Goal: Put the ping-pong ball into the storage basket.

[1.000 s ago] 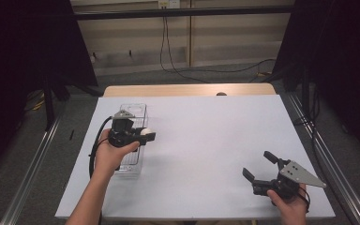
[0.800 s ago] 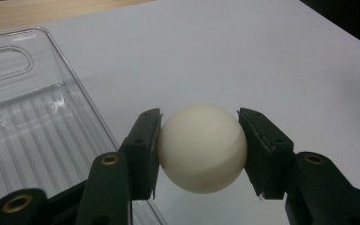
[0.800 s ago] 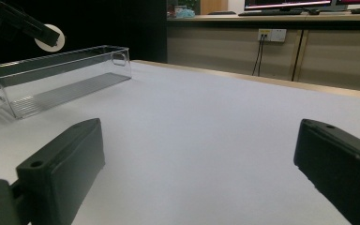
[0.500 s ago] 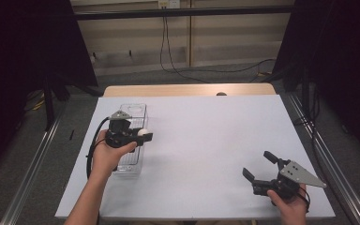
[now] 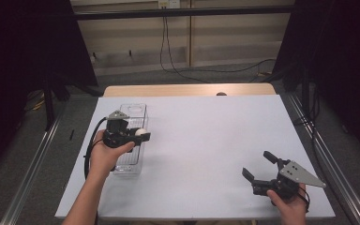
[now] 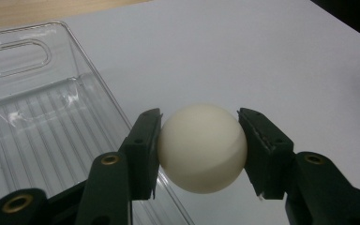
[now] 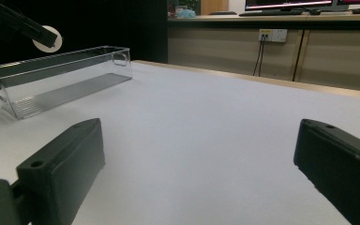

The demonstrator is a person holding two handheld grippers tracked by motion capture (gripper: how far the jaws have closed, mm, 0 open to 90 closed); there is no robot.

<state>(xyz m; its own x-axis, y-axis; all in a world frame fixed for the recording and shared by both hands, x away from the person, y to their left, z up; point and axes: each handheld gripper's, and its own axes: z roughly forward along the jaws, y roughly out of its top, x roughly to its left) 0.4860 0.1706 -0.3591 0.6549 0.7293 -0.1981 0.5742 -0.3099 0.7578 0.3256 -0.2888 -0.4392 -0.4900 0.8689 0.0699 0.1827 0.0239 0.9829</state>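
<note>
1. The left gripper [image 5: 143, 135] is clamped on a cream ball [image 6: 201, 147], one jaw pressing each side
2. Against the earlier high views, the ball has shifted slightly toward the near end of the clear bin [image 5: 130, 165]; it now hangs by the bin's right wall, above it
3. That small drift suggests the ball is being lined up for a drop into the bin, not yet released
4. The right gripper [image 5: 261, 168] rests at the table's [image 5: 206, 140] near right corner, jaws wide and empty
</note>
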